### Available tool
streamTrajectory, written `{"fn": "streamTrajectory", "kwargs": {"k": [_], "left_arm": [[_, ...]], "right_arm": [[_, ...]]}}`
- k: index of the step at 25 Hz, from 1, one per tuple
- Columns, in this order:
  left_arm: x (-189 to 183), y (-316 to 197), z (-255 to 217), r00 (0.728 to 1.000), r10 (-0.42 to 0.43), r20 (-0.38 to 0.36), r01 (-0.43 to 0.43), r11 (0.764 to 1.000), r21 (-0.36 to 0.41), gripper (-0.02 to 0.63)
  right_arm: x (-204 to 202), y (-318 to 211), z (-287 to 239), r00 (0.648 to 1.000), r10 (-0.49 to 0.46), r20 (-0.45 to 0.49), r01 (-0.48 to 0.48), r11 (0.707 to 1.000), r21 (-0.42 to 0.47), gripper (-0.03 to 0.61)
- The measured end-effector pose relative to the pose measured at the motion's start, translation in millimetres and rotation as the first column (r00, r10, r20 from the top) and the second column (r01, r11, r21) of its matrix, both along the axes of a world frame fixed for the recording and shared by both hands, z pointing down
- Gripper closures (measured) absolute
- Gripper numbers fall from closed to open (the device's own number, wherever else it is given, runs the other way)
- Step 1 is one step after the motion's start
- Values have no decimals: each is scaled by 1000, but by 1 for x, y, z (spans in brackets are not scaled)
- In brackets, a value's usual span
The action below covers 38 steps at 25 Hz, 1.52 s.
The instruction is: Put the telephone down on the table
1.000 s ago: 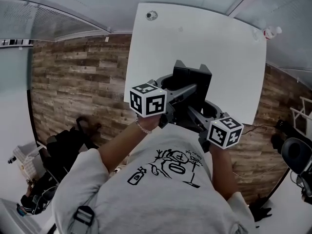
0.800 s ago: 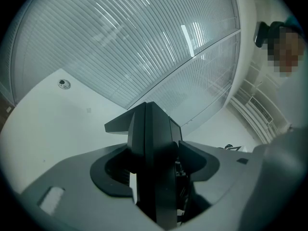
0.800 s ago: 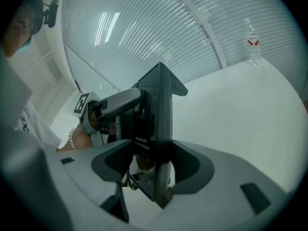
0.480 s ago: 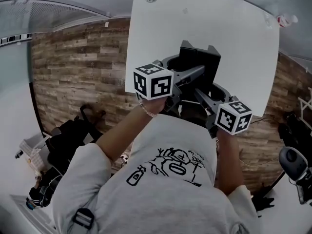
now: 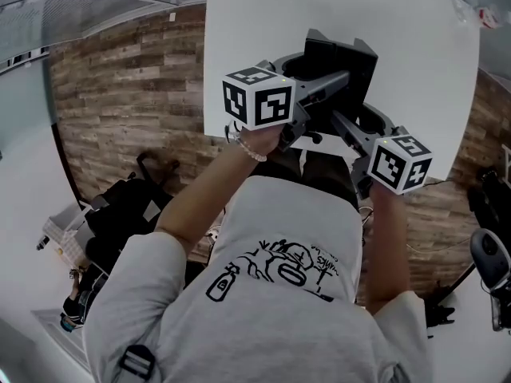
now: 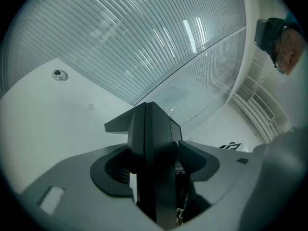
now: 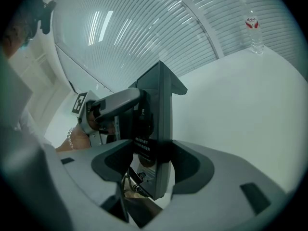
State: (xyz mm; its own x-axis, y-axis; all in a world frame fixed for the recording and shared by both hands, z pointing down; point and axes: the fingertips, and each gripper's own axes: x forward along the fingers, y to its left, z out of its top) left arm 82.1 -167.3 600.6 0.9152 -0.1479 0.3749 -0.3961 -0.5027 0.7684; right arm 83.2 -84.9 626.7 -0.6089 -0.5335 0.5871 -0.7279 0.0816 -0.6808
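A white table (image 5: 263,22) stands on a wood-plank floor (image 5: 120,94), with a slatted wall (image 6: 120,32) behind it and a water bottle (image 7: 252,30) near its far corner. The black telephone (image 5: 339,58) is over the near part of the table, though whether it touches the top cannot be told. The left gripper (image 6: 154,177) and right gripper (image 7: 154,165) clamp it from opposite sides, with their jaws spread wide around its body.

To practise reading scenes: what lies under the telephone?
Only bare white table shows around the telephone, gripped by the left gripper and right gripper. The telephone hides the spot beneath it, so contact cannot be seen.
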Motion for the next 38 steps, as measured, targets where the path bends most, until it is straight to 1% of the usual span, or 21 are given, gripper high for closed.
{"fn": "streamTrajectory", "kwargs": {"k": [4, 7, 9, 12, 20, 25, 31, 38], "left_arm": [[3, -25, 21, 1000, 1, 11, -1, 1000, -7, 322], [5, -17, 25, 1000, 9, 15, -9, 1000, 4, 322], [7, -22, 32, 1000, 12, 16, -12, 1000, 12, 322], [8, -32, 45, 1000, 15, 26, -15, 1000, 6, 322], [8, -29, 59, 999, 17, 49, -17, 1000, 9, 322], [7, -26, 69, 998, 6, 65, -6, 1000, -8, 321], [6, -26, 81, 998, -10, 64, 13, 999, -42, 321], [14, -30, 93, 997, 35, 71, -35, 999, -9, 313]], "right_arm": [[3, -25, 20, 1000, 0, 1, 0, 1000, -15, 341], [4, -17, 25, 1000, 8, -5, -8, 1000, -12, 341], [6, -22, 33, 1000, 8, -11, -9, 1000, -10, 341], [6, -33, 46, 1000, 8, -13, -8, 1000, -25, 341], [6, -30, 60, 1000, 3, -16, -3, 999, -39, 341], [5, -27, 68, 1000, -1, -8, 1, 999, -51, 341], [5, -25, 77, 1000, -6, -15, 5, 998, -68, 340], [10, -31, 94, 1000, -16, -16, 15, 996, -86, 339]]}}
